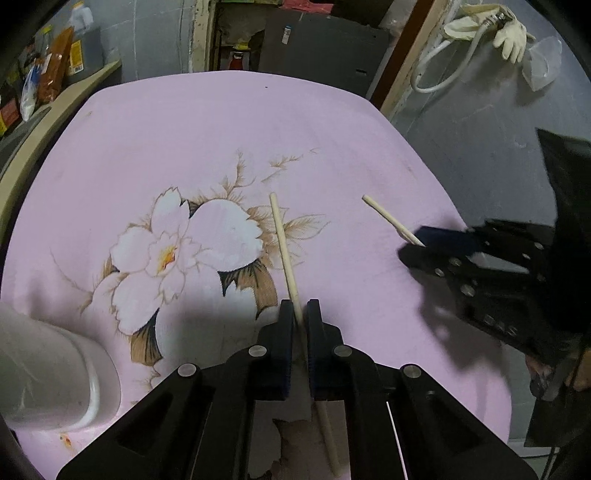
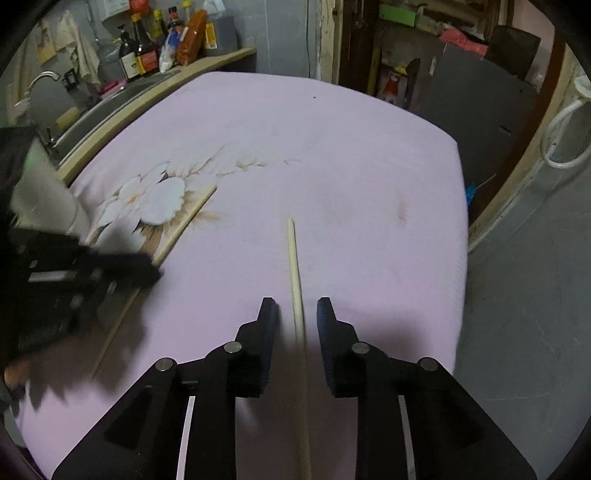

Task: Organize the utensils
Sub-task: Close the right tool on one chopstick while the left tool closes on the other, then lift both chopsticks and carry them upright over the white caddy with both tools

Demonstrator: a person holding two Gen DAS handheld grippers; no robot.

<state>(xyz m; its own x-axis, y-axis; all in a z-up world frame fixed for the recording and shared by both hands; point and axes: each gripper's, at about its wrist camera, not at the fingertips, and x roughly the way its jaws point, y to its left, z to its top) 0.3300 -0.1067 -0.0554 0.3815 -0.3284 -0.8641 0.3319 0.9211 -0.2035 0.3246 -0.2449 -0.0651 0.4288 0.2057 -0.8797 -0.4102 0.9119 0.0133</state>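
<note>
Left gripper: your left gripper has its jaws drawn in tight on a pale wooden chopstick, which passes between them and runs on both ways, far tip out on the cloth, near end back under the gripper body. You hold it near its middle, likely so it stays balanced when lifted.

Right gripper: your right gripper has its jaws a little apart, and the second chopstick lies in the gap with space on either side. The pads do not press on it, so nothing is held there.

Where the chopsticks are: both lie on the pink flowered cloth that covers the surface, well apart from each other. The held one crosses the edge of the printed white flower; the other lies to its right, on plain pink.

Why two grippers: each sits over its own stick, which looks like a plan to gather the pair together.

Likely goal: a white rounded container sits at the near left of the left wrist view. Only part of it shows, so you cannot be sure it is the holder.

Risk: the sticks are thin and round, so a loose pinch could let one roll or swing.

Writing: bottles and packets stand on the far-left ledge by the sink. Their labels show red and yellow patches, but no word or brand can be read. A small label on a dark panel is also illegible.
</note>
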